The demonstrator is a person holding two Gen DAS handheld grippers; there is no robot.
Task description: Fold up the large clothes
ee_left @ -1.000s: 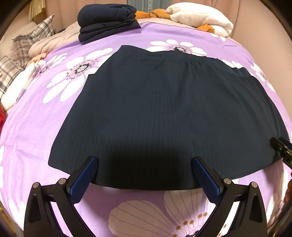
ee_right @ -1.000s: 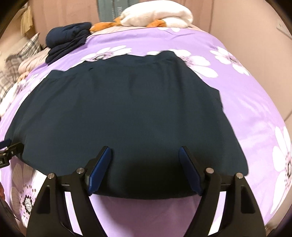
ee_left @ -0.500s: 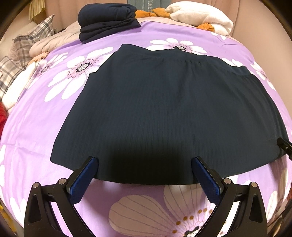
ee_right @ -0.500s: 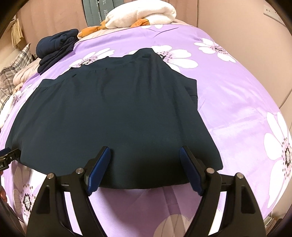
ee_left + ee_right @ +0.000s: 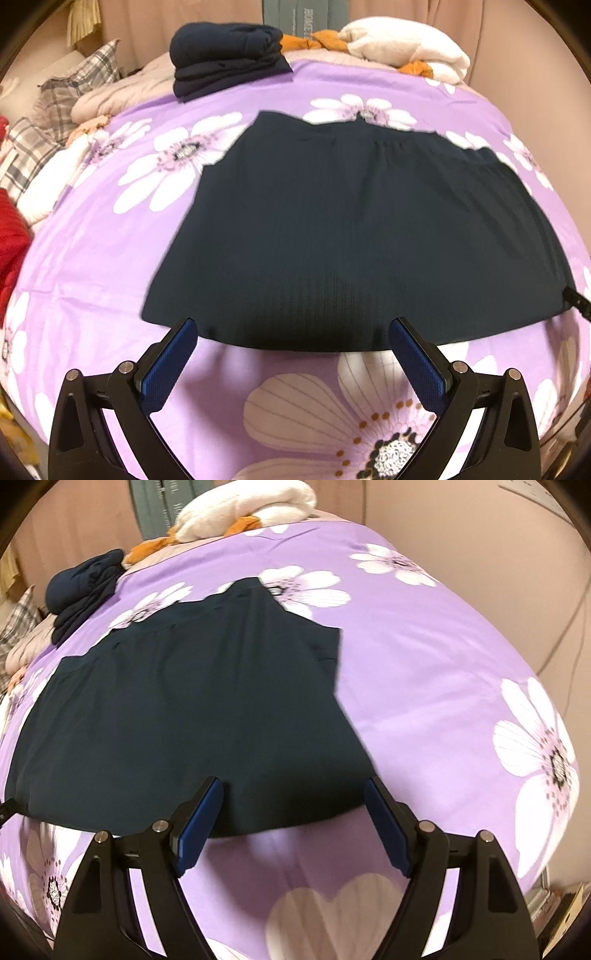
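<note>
A dark navy ribbed garment point(image 5: 362, 236) lies spread flat on the purple flowered bedspread point(image 5: 92, 295); it also shows in the right wrist view point(image 5: 192, 716). My left gripper point(image 5: 293, 334) is open and empty, its jaws wide apart over the garment's near hem, toward its left part. My right gripper point(image 5: 293, 792) is open and empty over the near hem by the garment's right corner. The tip of the right gripper shows at the right edge of the left wrist view point(image 5: 576, 301).
A folded stack of navy clothes point(image 5: 225, 59) sits at the far left of the bed. A white bundle point(image 5: 406, 48) with orange cloth point(image 5: 306, 38) lies at the far end. Plaid pillows point(image 5: 44, 122) and a red item point(image 5: 11, 251) lie at left. A wall point(image 5: 480, 535) runs along the right.
Both grippers have drawn back and apart: the left one shifted left, the right one right, so the near hem and more bedspread show. Both stay open; the garment has not moved.
</note>
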